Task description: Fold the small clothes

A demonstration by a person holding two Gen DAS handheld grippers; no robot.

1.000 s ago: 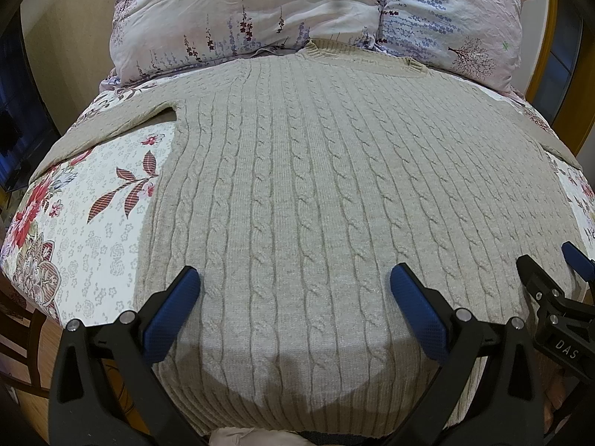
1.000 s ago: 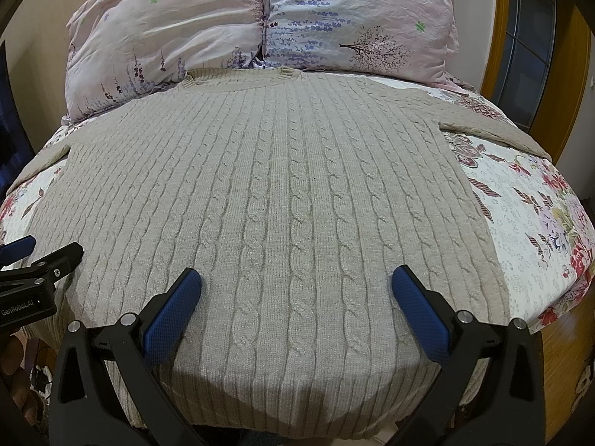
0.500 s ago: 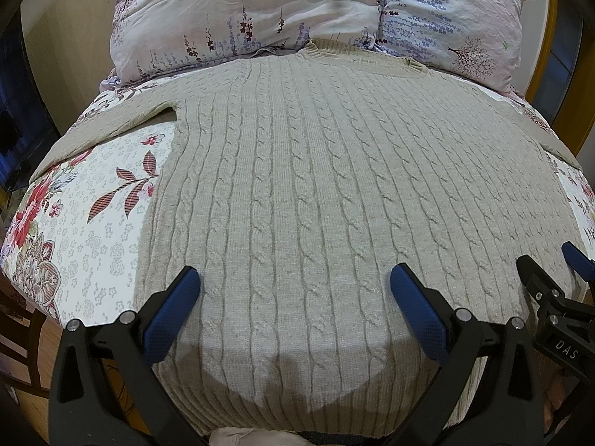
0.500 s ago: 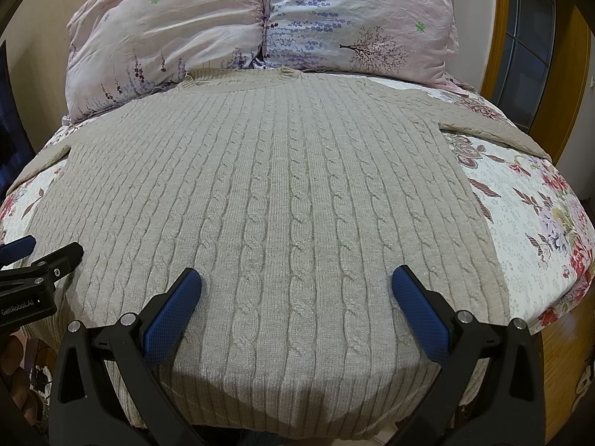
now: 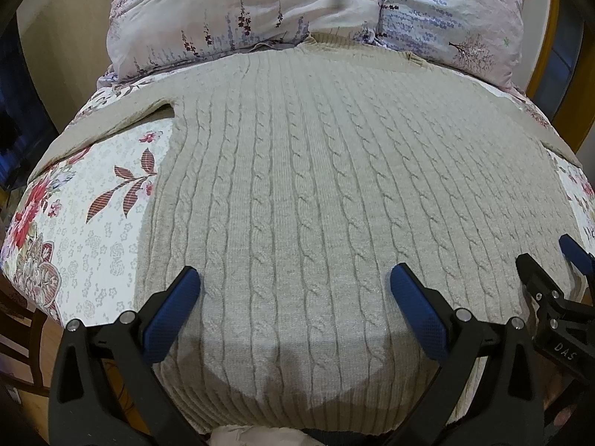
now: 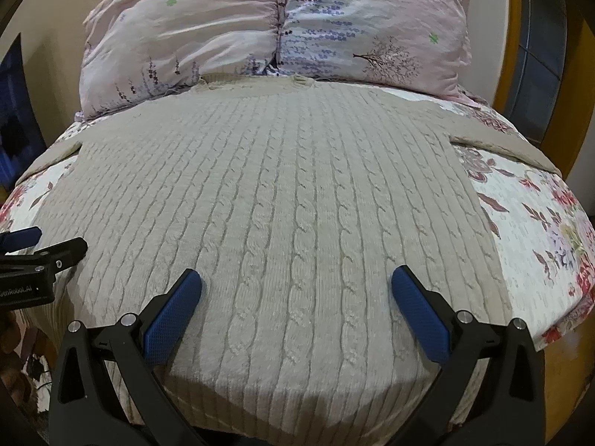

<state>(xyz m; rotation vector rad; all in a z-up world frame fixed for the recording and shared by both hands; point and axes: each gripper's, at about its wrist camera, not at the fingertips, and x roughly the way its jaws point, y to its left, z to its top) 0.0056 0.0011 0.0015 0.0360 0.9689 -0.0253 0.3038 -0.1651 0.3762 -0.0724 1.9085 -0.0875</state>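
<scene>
- I see the sweater (image 5: 334, 193) spread flat on the bed (image 5: 93, 223), neck toward the two pillows (image 6: 275, 26), hem hanging over the near edge.
- One sleeve (image 5: 111, 126) runs out to the left, the other sleeve (image 6: 502, 141) out to the right, both lying on the floral bedspread.
- My left gripper (image 5: 293, 290) hovers over the hem's left half, jaws spread wide, nothing between the blue pads (image 5: 167, 319).
- My right gripper (image 6: 295, 290) hangs over the hem's right half, jaws likewise released and empty.
- Each gripper shows at the edge of the other's view, side by side and apart.
- I cannot tell whether the pads touch the knit.
</scene>
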